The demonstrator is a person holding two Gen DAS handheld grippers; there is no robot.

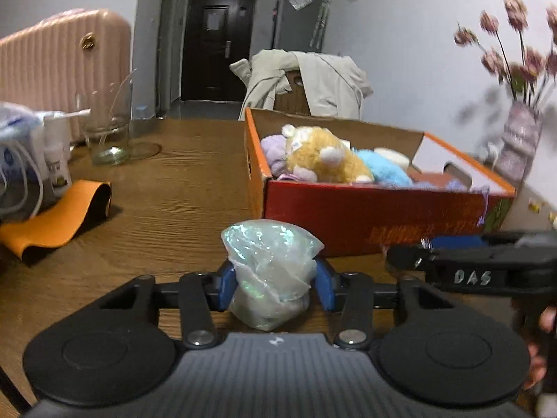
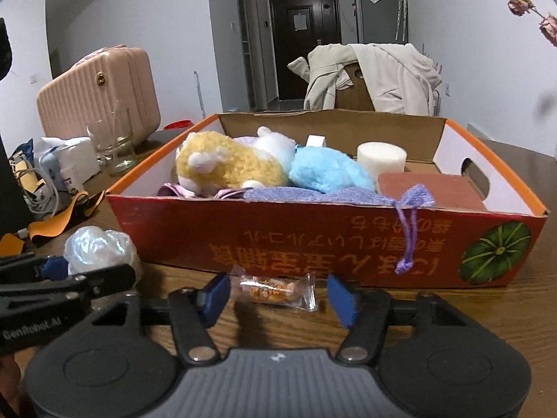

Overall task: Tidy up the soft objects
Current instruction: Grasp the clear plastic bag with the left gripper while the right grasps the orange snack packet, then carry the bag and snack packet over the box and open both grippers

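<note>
My left gripper is shut on a crumpled clear plastic bag, held just above the wooden table in front of the red cardboard box. The bag also shows at the left of the right wrist view. My right gripper is open, its blue pads either side of a small wrapped snack lying on the table before the box. The box holds a yellow plush, a blue plush, a purple knitted cloth, a white sponge cylinder and a brown block.
An orange strap, a glass jar, small bottles and cables lie at the table's left. A pink suitcase stands behind. A vase of dried flowers is at the right. A chair with a beige jacket stands beyond the table.
</note>
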